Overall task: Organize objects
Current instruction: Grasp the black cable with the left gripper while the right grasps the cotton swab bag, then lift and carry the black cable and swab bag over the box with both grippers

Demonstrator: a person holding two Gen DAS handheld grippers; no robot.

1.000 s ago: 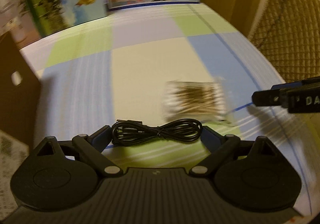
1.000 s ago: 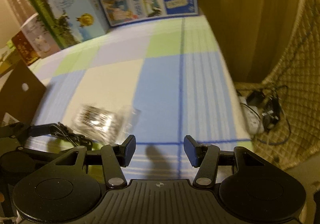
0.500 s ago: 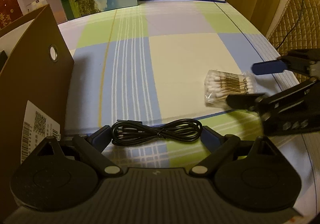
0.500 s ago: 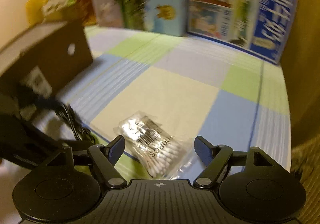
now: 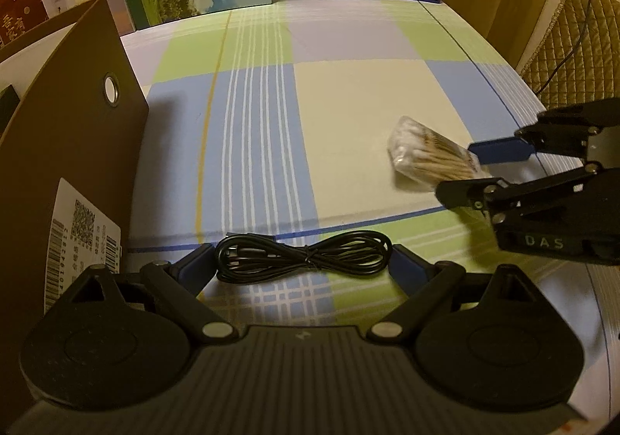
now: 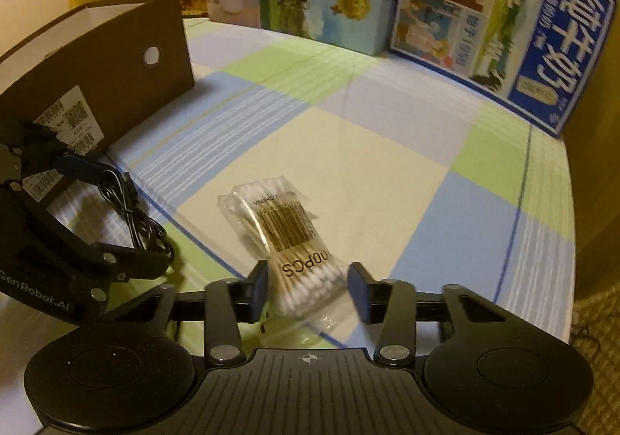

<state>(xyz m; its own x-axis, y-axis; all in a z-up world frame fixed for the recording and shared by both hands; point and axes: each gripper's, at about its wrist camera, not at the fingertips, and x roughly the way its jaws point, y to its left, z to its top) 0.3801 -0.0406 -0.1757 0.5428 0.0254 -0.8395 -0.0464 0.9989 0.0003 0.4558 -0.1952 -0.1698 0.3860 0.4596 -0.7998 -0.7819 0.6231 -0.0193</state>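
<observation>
Showing only rightward, swab packet [image 6: 298, 249] print reads "0PCS".

A clear bag of cotton swabs [image 6: 288, 241] and a tied black cable [image 5: 304, 252] lie apart on the checked surface [image 5: 348, 105].

Warm, dim yellow light washes both views, colours tinted amber. Fisheye bending curves the bench [image 5: 348, 94] edges and leans the boxes [image 6: 503, 28] at the back; black corners vignette each picture. The left view is sharp, with a soft shadow beside the brown box [image 5: 69, 132] and under the cable [image 5: 306, 252]. The right view is softer: the swab pack [image 6: 286, 237] smears at its near end, and the far right edge blurs. No glare.
</observation>
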